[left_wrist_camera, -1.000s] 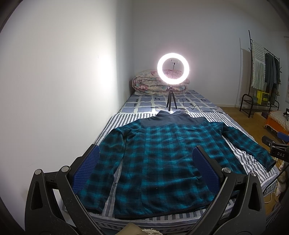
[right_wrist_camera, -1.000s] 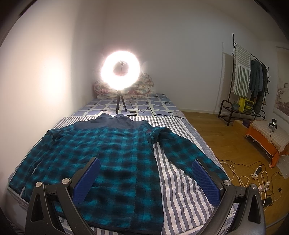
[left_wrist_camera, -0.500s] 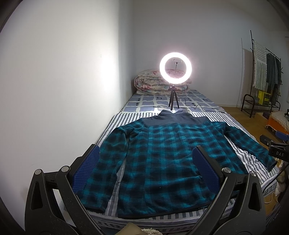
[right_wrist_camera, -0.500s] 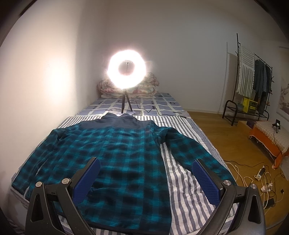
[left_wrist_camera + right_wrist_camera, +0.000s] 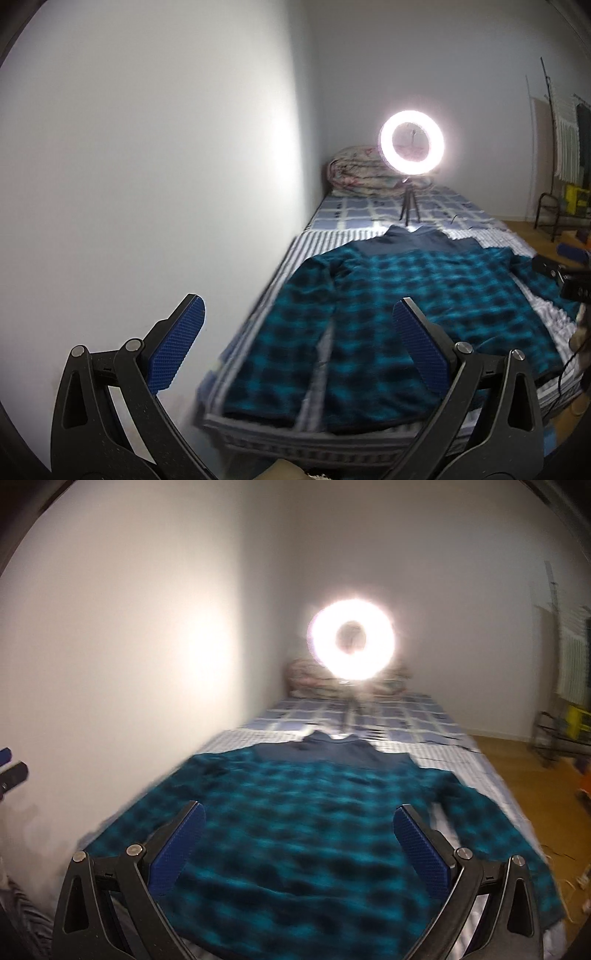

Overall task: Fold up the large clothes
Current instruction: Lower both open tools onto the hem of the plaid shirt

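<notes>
Both wrist views are now swinging left compared with half a second ago: the white wall point(image 5: 147, 184) is filling more of the left wrist view, and the jacket is sitting further right in it. Motion blur is smearing both frames, more heavily in the right wrist view.

One bed point(image 5: 369, 214) is running along the wall, carrying one striped sheet point(image 5: 317, 240) at the near end and one blue-checked cover at the far end. One teal and black plaid fleece jacket point(image 5: 406, 295) point(image 5: 295, 830) is lying flat on the striped sheet, front down as far as the blur allows. Its long axis is running along the bed, with the dark navy collar point(image 5: 413, 236) pointing toward the far end and the hem lying at the near edge. Two sleeves are spreading outward, one toward the wall and one toward the room.

One folded quilt point(image 5: 354, 173) is resting at the head of the bed. One lit ring light point(image 5: 412, 142) point(image 5: 352, 642) is standing on a small tripod between the quilt and the collar. One clothes rack point(image 5: 561, 147) is standing at the right wall.

Two grippers are in use. The left gripper point(image 5: 297, 332) is hovering with its two blue-padded fingers point(image 5: 177, 347) spread wide, holding nothing. The right gripper point(image 5: 299, 834) is likewise hovering above the jacket hem, fingers wide apart and empty.
</notes>
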Available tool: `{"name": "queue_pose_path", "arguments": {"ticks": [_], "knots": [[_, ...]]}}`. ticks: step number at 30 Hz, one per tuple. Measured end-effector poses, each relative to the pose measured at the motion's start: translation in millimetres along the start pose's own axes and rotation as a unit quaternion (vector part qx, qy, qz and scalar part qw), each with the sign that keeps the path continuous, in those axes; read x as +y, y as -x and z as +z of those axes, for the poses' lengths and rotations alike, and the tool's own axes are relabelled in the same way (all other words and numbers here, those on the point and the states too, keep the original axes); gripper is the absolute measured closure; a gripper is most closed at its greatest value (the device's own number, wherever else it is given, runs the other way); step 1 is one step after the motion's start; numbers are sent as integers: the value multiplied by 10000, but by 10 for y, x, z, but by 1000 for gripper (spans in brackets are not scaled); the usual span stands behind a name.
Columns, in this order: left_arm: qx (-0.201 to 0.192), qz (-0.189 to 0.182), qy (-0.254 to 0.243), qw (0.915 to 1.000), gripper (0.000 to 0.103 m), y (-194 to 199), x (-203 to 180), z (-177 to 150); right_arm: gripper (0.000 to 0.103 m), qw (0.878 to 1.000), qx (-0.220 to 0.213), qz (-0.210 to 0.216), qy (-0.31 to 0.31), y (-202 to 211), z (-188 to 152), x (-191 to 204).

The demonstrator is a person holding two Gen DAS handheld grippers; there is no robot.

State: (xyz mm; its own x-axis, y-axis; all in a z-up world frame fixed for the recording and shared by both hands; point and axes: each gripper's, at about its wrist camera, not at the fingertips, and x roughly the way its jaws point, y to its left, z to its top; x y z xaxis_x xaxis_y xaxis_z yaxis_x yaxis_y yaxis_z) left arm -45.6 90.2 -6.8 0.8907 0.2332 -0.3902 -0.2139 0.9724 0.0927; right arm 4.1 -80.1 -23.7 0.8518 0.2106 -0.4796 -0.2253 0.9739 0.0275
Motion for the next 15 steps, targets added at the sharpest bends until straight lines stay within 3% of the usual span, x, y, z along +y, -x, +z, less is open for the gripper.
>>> {"name": "queue_pose_path", "arguments": {"ticks": [3,5,11,15], "knots": [[164,55,-44,9998,0,-12,152,-101,1,9984,251,366,346,-256,44,285],[310,76,-99,9994,3,-53,239,-152,7,9956,467,580,565,-420,47,458],[1313,-518,319,9895,41,-382,457,-337,32,9823,1090,1295,807,-799,-33,762],[1722,-640,593,9812,54,-410,484,-549,47,9697,1461,1826,707,-1044,-155,903]]}}
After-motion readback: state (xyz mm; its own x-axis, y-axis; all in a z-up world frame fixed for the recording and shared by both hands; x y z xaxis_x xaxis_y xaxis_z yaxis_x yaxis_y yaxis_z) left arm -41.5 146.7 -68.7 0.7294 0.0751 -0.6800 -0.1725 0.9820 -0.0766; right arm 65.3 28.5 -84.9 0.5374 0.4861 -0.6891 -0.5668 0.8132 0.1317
